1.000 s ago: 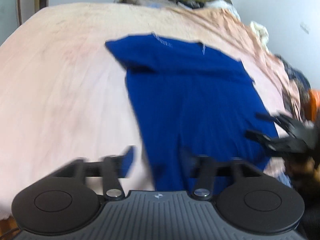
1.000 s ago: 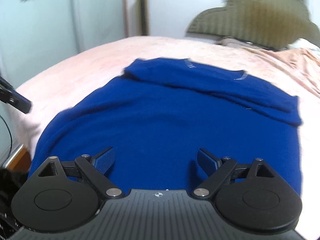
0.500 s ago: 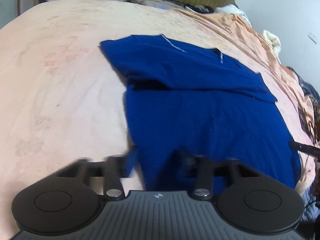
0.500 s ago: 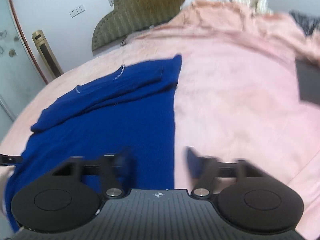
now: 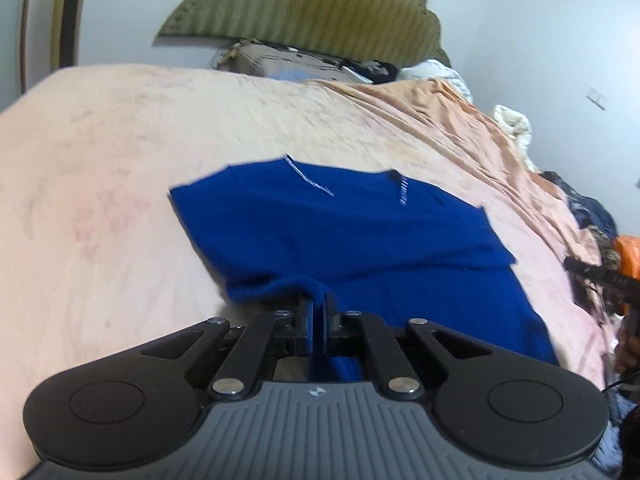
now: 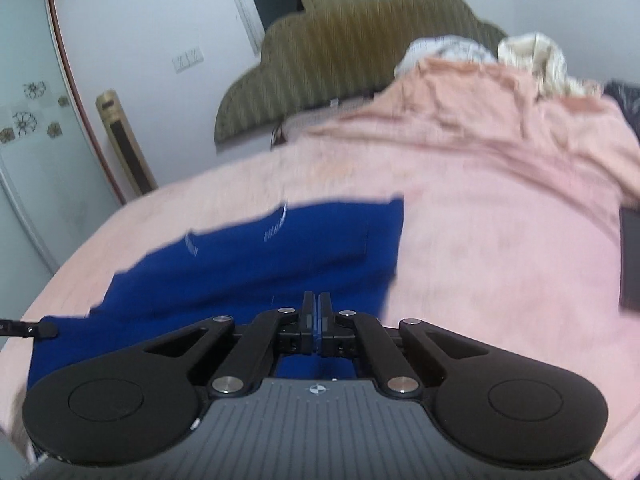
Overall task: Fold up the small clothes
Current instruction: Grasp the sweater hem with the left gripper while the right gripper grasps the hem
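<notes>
A blue knit garment (image 5: 360, 248) lies flat on the pink bedspread (image 5: 100, 168) – in the left wrist view it fills the middle of the frame, with its far part already folded over as a band across the top, two pale stitched marks showing near that upper edge. The left gripper (image 5: 319, 312) sits at the bottom centre of its view with its jaws drawn in narrow on the near left corner of the garment; a small ridge of blue cloth bunches up just ahead of the fingertips and more cloth shows between the fingers below, so it is holding the hem. The right gripper (image 6: 316, 312) in its own view is likewise pinched together on the near edge of the same blue knit garment (image 6: 256, 264), close to the garment's right side edge, where blue gives way to bare pink bedspread (image 6: 500, 220) on the right half of the frame. Both pairs of jaws have just been closing, each with cloth between them. The relation that matters for the next move, as I judge it: the garment stretches away from both tongs toward the headboard (image 5: 304, 4), its folded band lying crosswise (left to right) at the far end, and the two grippers hold the two near corners – so the held hem would have to travel forward, away from the cameras, to meet that band. Neither hand looks nearer to it than the other.
</notes>
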The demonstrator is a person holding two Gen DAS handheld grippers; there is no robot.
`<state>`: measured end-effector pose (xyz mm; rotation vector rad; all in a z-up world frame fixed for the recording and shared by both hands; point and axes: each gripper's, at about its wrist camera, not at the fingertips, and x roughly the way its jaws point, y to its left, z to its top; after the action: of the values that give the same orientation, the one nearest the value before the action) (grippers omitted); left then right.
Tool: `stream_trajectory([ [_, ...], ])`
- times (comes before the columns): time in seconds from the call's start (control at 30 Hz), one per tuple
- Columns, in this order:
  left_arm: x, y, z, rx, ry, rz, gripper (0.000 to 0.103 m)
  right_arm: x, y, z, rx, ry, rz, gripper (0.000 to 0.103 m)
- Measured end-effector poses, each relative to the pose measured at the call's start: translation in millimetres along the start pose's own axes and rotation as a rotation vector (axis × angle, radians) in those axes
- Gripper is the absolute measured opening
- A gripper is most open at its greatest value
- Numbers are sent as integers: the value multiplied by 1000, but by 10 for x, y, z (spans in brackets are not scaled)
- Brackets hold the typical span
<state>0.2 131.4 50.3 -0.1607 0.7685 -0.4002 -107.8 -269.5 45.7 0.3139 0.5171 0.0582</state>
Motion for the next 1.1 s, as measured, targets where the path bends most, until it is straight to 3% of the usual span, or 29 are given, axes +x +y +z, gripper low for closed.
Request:
stream_trajectory([
  [0.13, 168, 60, 15, -10, 15, 44, 4, 255, -106, 227, -2, 2, -19, 5],
  [0.17, 184, 70, -21, -9, 21, 46, 4, 312, -142, 240, 16, 23, -26, 16],
  [0.2, 185, 77, -54, -5, 22, 47, 4, 351, -187, 220, 40, 50, -26, 16],
  [0.3, 149, 114, -149, 9, 32, 52, 4, 338, -305, 21, 79, 124, -8, 42],
  [0.4, 118, 170, -208, 5, 48, 46, 4, 259, -407, -262, 104, 205, -31, 42],
  [0.5, 87, 199, -232, -2, 58, 25, 4, 147, -425, -549, 144, 261, 50, 40],
  [0.57, 77, 202, -207, -15, 61, 10, 4, 90, -349, -612, 131, 279, 107, 25],
  [0.6, 65, 205, -175, -30, 54, 3, 4, 92, -305, -612, 123, 279, 115, 9],
  [0.77, 68, 269, 52, -123, 27, -41, 4, 122, -195, -328, 128, 159, 149, 8],
  [0.83, 110, 241, 124, -106, -5, 14, 4, 156, -172, -152, 130, 107, 156, 7],
  [0.93, 253, 249, 193, -87, -23, 85, 4, 293, -165, 31, 114, 55, 114, 7],
  [1.07, 512, 328, 180, -71, 36, 132, 6, 575, -257, 90, 88, 68, 3, 9],
  [1.1, 538, 346, 151, -74, 57, 146, 6, 645, -277, 76, 78, 95, -35, 18],
])
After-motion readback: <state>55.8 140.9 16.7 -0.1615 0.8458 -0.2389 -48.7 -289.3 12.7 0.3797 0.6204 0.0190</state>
